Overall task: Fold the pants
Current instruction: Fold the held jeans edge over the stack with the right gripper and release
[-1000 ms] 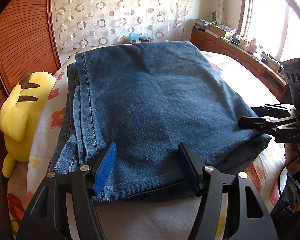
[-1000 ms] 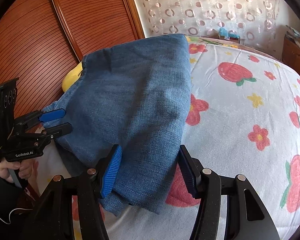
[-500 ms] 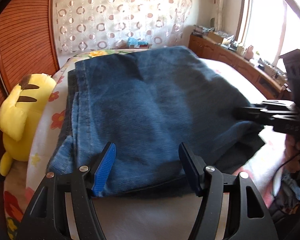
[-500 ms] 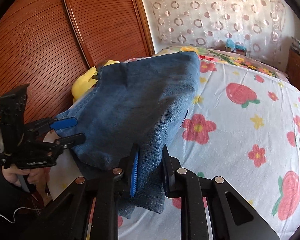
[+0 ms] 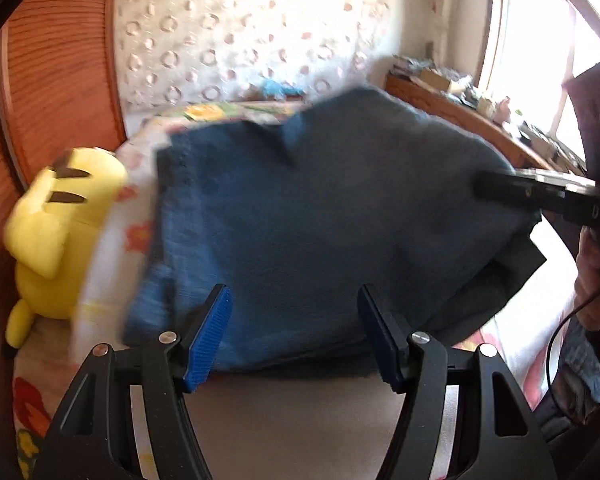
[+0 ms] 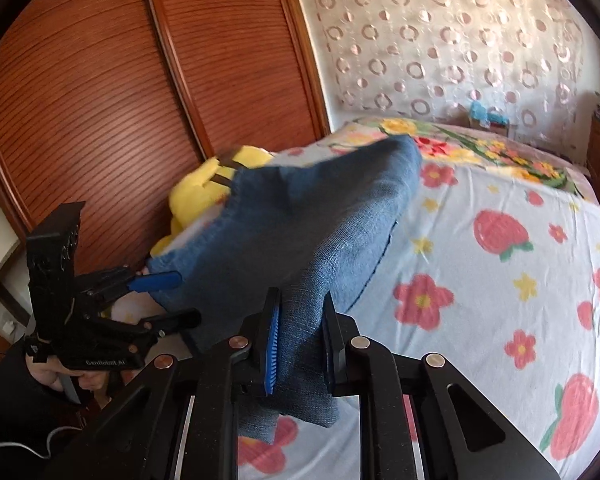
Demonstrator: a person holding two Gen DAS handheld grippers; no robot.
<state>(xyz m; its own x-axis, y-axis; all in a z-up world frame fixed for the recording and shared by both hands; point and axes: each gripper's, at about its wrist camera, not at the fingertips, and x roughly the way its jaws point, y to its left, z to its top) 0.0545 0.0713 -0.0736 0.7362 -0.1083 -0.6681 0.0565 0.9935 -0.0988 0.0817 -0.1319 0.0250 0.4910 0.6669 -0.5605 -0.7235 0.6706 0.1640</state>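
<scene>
Folded blue denim pants (image 5: pixel 320 220) lie on a flowered bed. My right gripper (image 6: pixel 300 300) has the near right corner of the pants (image 6: pixel 300 240) between its pads; its jaws are closing and press on the denim, which hangs raised off the sheet. In the left wrist view the right gripper (image 5: pixel 484 188) shows at the pants' right edge. My left gripper (image 5: pixel 292 296) stands open at the near left edge, its blue pads apart. From the right wrist view the left gripper (image 6: pixel 186 298) has one finger above and one below the denim edge, without pinching it.
A yellow plush toy (image 5: pixel 60 232) lies against the wooden wardrobe (image 6: pixel 100 100) left of the pants. The flowered sheet (image 6: pixel 500 300) stretches right of them. A cluttered wooden ledge (image 5: pixel 460 112) runs under the window. A person's hand (image 6: pixel 48 376) holds the left gripper.
My right gripper went from open to pinching the pants' right corner and lifted it off the bed. The left gripper rose a little and stayed open.
</scene>
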